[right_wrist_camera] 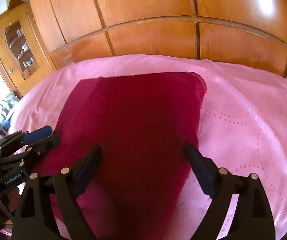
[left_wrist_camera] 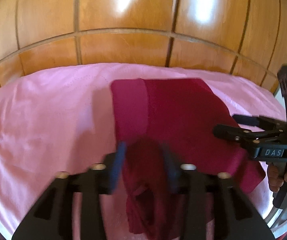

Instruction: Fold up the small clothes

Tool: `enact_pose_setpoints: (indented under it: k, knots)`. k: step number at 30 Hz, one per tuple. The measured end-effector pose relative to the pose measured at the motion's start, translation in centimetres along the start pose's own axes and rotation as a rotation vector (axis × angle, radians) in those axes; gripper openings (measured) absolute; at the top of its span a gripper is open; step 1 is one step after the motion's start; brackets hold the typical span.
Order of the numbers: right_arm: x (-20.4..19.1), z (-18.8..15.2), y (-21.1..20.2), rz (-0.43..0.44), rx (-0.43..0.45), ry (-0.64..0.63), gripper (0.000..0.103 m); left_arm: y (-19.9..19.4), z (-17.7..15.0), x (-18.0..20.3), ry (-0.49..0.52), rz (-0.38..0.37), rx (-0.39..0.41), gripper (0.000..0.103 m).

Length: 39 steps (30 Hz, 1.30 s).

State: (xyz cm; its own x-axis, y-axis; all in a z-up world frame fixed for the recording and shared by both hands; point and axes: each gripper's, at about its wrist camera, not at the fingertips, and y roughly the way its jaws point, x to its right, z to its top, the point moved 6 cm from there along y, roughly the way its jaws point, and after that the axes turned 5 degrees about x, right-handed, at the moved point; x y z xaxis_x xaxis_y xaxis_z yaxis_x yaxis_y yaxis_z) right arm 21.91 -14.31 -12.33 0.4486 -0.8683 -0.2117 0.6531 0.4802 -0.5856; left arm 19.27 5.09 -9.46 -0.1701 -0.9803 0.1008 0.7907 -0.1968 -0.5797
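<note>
Lying on a pink embossed bedspread (right_wrist_camera: 243,120), the dark red knit garment (right_wrist_camera: 133,120) is spread flat over its far part, while its near corner is bunched up. Only the left wrist view shows that bunch: a crumpled fold of the cloth hangs between the blue pads (left_wrist_camera: 119,160) of the left gripper (left_wrist_camera: 145,160), whose jaws stand parted; blur makes it hard to say whether the pads touch the fabric, though they seem clear of it. That view also catches the right gripper (left_wrist_camera: 231,125) from the side at the garment's right edge, released, with a hand (left_wrist_camera: 279,176) on its handle. The right wrist view gives what the other lacks: the right gripper's fingers spread wide over the flat cloth, gripping nothing, and the left gripper low at the picture's left edge. Behind the bed rises a glossy orange-brown panelled wooden wardrobe (right_wrist_camera: 153,10), with window glare on its doors. A wooden glass-fronted cabinet (right_wrist_camera: 17,46) with small items on its shelves stands at the far left, seen only from the right wrist.
</note>
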Motion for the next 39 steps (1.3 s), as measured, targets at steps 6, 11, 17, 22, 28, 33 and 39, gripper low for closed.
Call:
enact_pose_setpoints:
  k: [6,11,17,22,28,33,39]
  knots:
    - [4.4,0.4,-0.4,0.125,0.007,0.264,0.093,0.1,0.4,-3.2,-0.184,-0.086,-0.031,0.067]
    - [7.1,-0.3,0.9,0.248,-0.030,0.428,0.087,2.7,0.1,-4.4,-0.312,-0.195,-0.116,0.067]
    - [7.3,-0.5,2.7,0.374,-0.047,0.497,0.074,5.5,-1.4,-5.2,-0.405,-0.316,-0.175,0.067]
    - [6.5,-0.1,3.8,0.414,-0.064,0.494,0.073,6.5,-2.0,-4.8,-0.441,-0.464,-0.178,0.046]
    - [5.7,-0.3,2.3,0.360,-0.064,0.397,0.046,6.1,-1.7,-3.6,-0.400,-0.520,-0.146,0.032]
    - [4.3,0.6,0.5,0.308,-0.030,0.289,0.045,5.1,-0.6,-2.8,-0.333,-0.522,-0.125,0.030]
    - [4.2,0.5,-0.4,0.323,-0.017,0.292,0.036,4.6,0.2,-2.3,-0.344,-0.534,-0.103,0.027]
